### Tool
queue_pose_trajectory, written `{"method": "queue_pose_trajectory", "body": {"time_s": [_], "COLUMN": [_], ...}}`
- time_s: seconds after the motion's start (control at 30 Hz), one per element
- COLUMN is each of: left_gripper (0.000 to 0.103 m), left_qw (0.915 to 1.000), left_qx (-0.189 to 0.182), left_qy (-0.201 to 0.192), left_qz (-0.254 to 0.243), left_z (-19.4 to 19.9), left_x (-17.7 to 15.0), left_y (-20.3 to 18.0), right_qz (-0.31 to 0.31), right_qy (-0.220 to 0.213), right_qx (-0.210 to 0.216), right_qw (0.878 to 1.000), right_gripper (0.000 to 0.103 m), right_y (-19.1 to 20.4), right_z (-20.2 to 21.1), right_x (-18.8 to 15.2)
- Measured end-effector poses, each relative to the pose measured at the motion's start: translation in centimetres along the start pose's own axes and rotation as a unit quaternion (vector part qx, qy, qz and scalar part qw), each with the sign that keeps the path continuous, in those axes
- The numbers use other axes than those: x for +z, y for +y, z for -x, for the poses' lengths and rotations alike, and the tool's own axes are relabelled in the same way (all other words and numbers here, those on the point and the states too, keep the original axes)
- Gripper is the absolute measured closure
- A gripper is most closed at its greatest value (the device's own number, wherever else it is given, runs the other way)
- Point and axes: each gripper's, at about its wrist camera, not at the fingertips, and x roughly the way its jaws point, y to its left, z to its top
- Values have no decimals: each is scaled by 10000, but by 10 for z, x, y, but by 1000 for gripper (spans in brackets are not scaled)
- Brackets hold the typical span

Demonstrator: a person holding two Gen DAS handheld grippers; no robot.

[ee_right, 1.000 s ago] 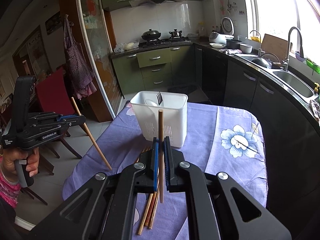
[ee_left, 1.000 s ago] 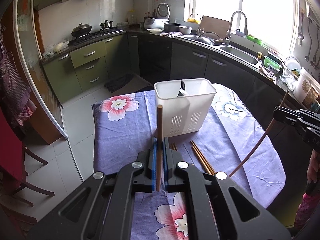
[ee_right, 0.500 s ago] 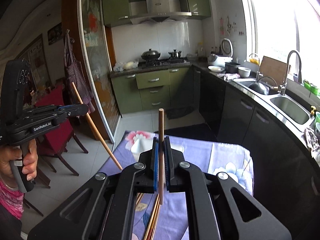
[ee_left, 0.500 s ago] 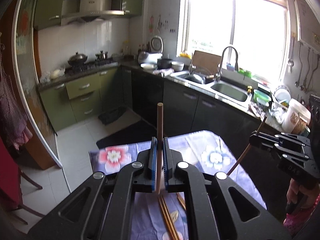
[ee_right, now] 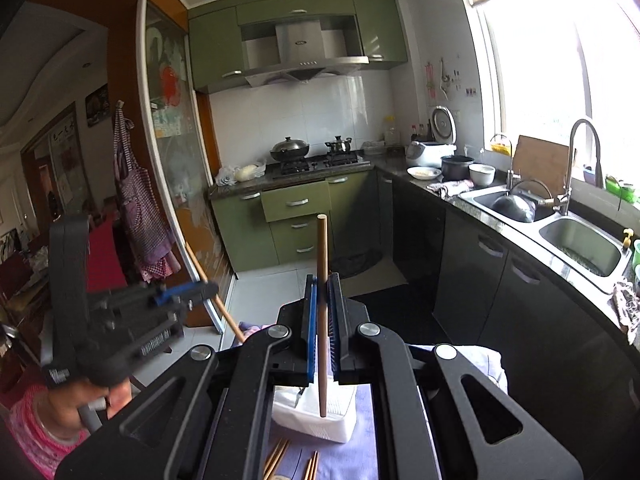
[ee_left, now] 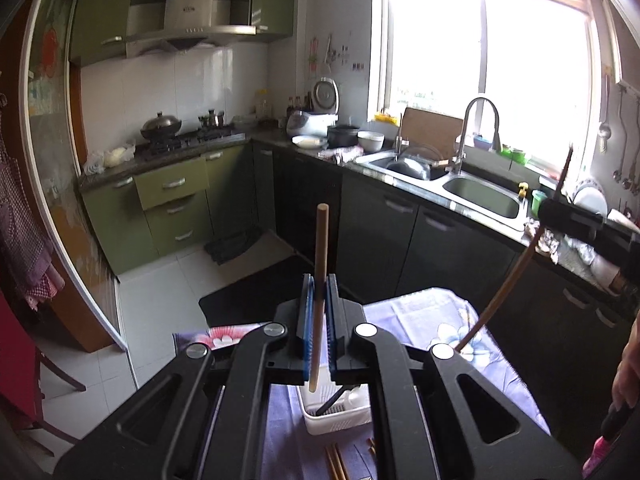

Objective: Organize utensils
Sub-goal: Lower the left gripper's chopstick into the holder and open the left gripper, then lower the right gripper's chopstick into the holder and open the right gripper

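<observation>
My left gripper is shut on a wooden chopstick, held upright; its lower tip hangs over the white utensil basket, which holds a dark utensil. My right gripper is shut on another wooden chopstick, upright, its lower tip over the white basket. The right gripper with its chopstick shows at the right of the left wrist view. The left gripper shows at the left of the right wrist view. Loose chopsticks lie in front of the basket.
The basket stands on a table with a purple flowered cloth. Beyond it are dark cabinets, a sink with a tap, a stove with pots, and a red chair at the left.
Both grippers have risen and moved forward over the basket, which now lies beneath the chopstick tips. The views tilted up toward the kitchen. Both chopsticks stay gripped.
</observation>
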Motion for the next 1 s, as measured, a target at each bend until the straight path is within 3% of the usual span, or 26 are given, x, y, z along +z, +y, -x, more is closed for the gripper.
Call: {"method": "queue_pose_trajectory", "body": {"time_s": [0.13,0.23,0.5,0.63,0.83,1.0], "left_gripper": [95,74,72,62,62,60], "left_qw": [9994,9989,9987,9980,9963,9937], "left_qx": [19,53,-84,-179,-321,-386], "left_qy": [345,457,498,568,776,1041], "left_qz": [-38,-31,99,205,172,167], "left_z": [-25,-33,-21,-11,3,3], "left_x": [-20,-32,-44,-54,-77,-97], "left_y": [2,5,16,20,18,14], "right_qz": [-118,-128,-164,-217,-244,-201], "right_qy": [187,275,582,740,884,814], "right_qx": [5,5,-61,-49,-85,-89], "right_qw": [9998,9995,9982,9970,9958,9964], "right_gripper": [97,97,97,97,96,88], "right_y": [-10,-13,-17,-20,-26,-24], "right_z": [-29,-45,-83,-98,-107,-89], "right_x": [-5,-13,-37,-55,-75,-81]}}
